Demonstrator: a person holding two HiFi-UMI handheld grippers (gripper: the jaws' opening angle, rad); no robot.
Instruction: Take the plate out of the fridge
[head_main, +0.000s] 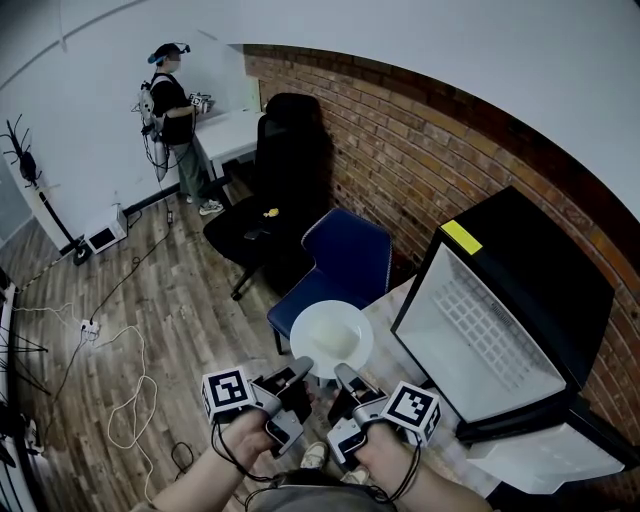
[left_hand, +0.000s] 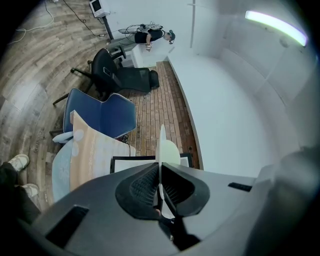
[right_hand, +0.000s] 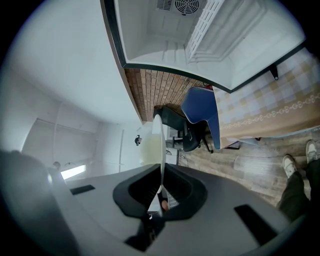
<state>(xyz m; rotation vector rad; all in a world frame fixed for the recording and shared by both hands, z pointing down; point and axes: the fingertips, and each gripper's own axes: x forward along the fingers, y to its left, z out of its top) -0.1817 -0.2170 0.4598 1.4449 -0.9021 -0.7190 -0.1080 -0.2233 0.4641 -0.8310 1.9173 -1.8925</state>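
Now the white plate (head_main: 330, 338) sits outside the fridge (head_main: 520, 290), pinched at its near rim. The left gripper (head_main: 299, 368) and right gripper (head_main: 345, 374) each clamp their jaws on its edge. It hovers by the table (head_main: 388, 308) corner, above a blue chair (head_main: 345, 255). The fridge stands open on the table beside a brick wall (head_main: 420, 150). Across the wooden floor (head_main: 170, 300), a person (head_main: 172, 110) stands at a far desk.

Plate (head_main: 331, 338): white, round, held roughly level, outside fridge (head_main: 540, 270), just past table's (head_main: 392, 305) edge. Near rim clamped between fingers of left gripper (head_main: 298, 368) and right gripper (head_main: 346, 376). Fridge: small, black, stood on table, door (head_main: 545, 455) open, interior white, wire shelf (head_main: 490, 330) inside.
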